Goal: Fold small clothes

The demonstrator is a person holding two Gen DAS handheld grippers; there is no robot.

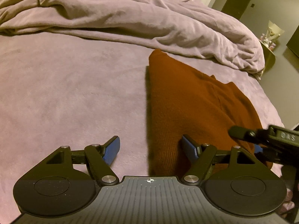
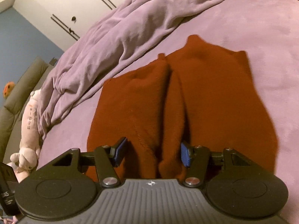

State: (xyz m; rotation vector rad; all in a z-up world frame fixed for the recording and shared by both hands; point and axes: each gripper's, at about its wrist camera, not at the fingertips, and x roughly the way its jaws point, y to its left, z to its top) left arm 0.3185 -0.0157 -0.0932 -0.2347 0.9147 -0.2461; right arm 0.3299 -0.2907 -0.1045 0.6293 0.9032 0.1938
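**Both grippers released over the rust garment**

The right gripper (image 2: 154, 152) hangs unclenched over the folded rust garment (image 2: 214, 97); the left gripper (image 1: 151, 148) gapes at its left edge. Garment lies on the purple sheet (image 1: 65, 93). Rumpled blanket (image 1: 130, 15) far; plush toy (image 2: 29, 127) left.

Rust-brown garment (image 2: 214, 100): knit cloth w/ fine ribbed texture, matt, slightly fuzzy along folds. Spread over lilac bed sheet (image 1: 65, 97): soft, velvety nap, matt, faintly mottled. Behind it, crumpled duvet (image 1: 140, 18) in paler lilac cloth, smooth w/ a dull sheen on creases. Left gripper (image 1: 151, 149) and right gripper (image 2: 154, 154): black matt plastic arms & round housings, polished metal pivot pins, ribbed grey base plate, blue finger pads (image 1: 112, 151) w/ fine grid texture, rubbery-looking. Plush toy (image 2: 29, 130) at bed edge: pale pink soft fabric, short pile. Cupboard doors (image 2: 61, 1) beyond: smooth, off-white, semi-matt.
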